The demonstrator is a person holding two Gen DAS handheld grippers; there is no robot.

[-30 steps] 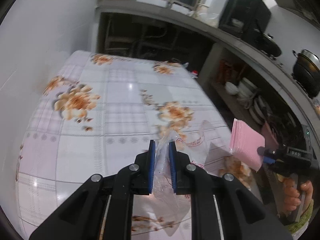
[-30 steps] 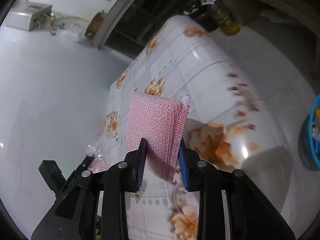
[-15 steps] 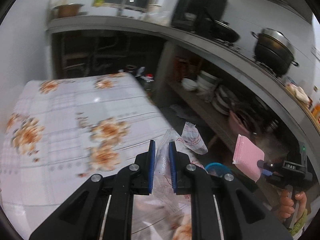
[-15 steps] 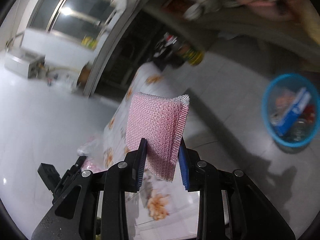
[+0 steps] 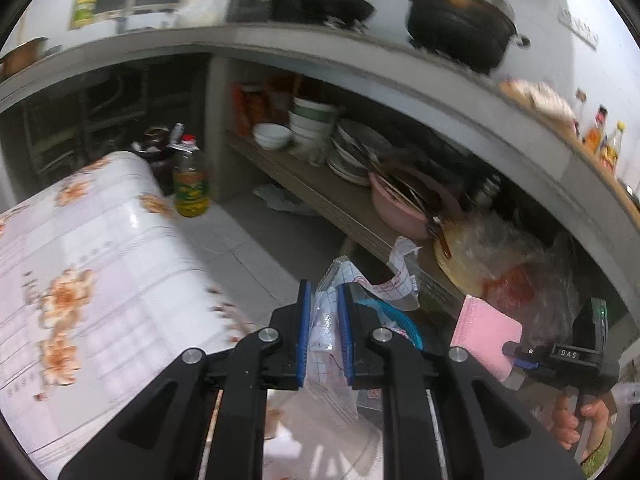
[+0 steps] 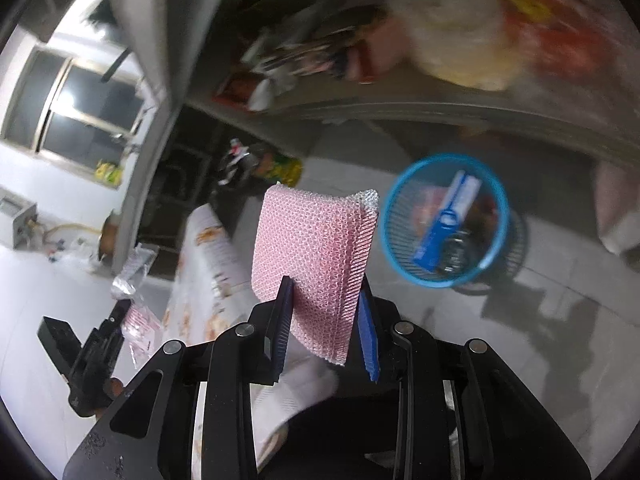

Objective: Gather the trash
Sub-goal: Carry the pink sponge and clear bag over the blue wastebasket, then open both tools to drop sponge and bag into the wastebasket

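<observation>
Two grippers are in view: the left gripper (image 5: 323, 334) holding one clear plastic bag (image 5: 332, 344), and the right gripper (image 6: 325, 330) holding one pink sponge (image 6: 312, 264). One blue basket (image 6: 444, 220) stands on the floor to the right of the sponge, with one blue and white box (image 6: 448, 220) inside it. Beyond the one flowered table (image 5: 92, 264) stands one oil bottle (image 5: 190, 180); two dark pots sit on the counter (image 5: 360, 56), and one pink basin (image 5: 396, 204) lies on the shelf under it.
</observation>
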